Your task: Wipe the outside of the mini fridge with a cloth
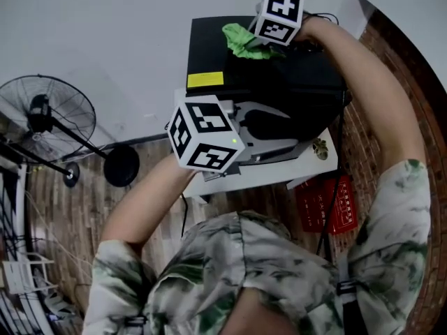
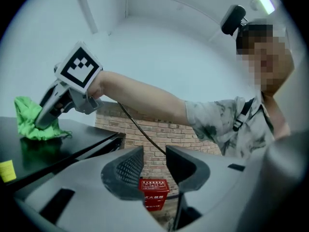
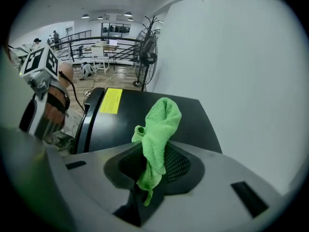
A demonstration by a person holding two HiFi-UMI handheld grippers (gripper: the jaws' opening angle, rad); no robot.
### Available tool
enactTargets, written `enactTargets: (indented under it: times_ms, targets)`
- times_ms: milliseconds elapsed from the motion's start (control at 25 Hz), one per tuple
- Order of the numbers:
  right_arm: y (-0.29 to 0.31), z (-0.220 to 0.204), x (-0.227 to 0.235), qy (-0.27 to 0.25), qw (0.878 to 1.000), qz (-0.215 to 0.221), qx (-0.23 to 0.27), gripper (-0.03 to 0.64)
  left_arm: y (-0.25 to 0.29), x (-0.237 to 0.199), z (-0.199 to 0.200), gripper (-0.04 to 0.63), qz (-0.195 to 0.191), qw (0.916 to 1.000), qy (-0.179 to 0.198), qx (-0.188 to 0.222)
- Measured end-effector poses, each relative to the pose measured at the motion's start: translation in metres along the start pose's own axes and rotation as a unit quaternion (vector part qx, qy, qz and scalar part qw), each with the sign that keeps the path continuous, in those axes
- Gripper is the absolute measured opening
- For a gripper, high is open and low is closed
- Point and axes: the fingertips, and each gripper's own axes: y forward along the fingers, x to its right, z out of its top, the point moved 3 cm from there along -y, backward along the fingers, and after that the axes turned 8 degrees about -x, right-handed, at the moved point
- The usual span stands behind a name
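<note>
The black mini fridge (image 1: 293, 75) stands against the white wall, with a yellow sticker (image 1: 204, 79) on its top. My right gripper (image 3: 153, 166) is shut on a green cloth (image 3: 160, 124), and the cloth hangs over the fridge top (image 3: 145, 115). In the head view the cloth (image 1: 246, 40) rests on the far part of the top, by the right gripper's marker cube (image 1: 279, 16). My left gripper (image 2: 154, 166) stands open and empty beside the fridge's near edge (image 2: 72, 146). Its view shows the right gripper (image 2: 46, 112) pressing the cloth (image 2: 30, 124) down.
The fridge sits on a white stand (image 1: 269, 176). A red box (image 1: 328, 204) lies on the brick floor to the right. A black pedestal fan (image 1: 45, 114) stands to the left, and a cable (image 2: 140, 129) trails from the right gripper.
</note>
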Motion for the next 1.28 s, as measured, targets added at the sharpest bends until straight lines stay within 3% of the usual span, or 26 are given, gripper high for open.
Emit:
enactTargets:
  times_ms: [520, 720, 920, 1280]
  targets:
    - [-0.019, -0.136, 0.065, 0.102, 0.994, -0.020, -0.037, 0.107, 0.038, -0.016, 0.030, 0.153, -0.023, 0.9997, 0.005, 0.010]
    - [-0.024, -0.153, 0.079, 0.111, 0.992, -0.032, -0.054, 0.107, 0.041, -0.020, 0.041, 0.155, -0.022, 0.9996, 0.011, 0.014]
    - [-0.030, -0.111, 0.077, 0.092, 0.995, -0.023, -0.020, 0.107, 0.039, -0.029, 0.044, 0.153, -0.044, 0.9988, -0.013, 0.019]
    - [-0.004, 0.025, 0.042, 0.015, 0.998, 0.023, 0.055, 0.107, 0.031, -0.027, 0.045, 0.154, -0.083, 0.9961, -0.027, -0.012]
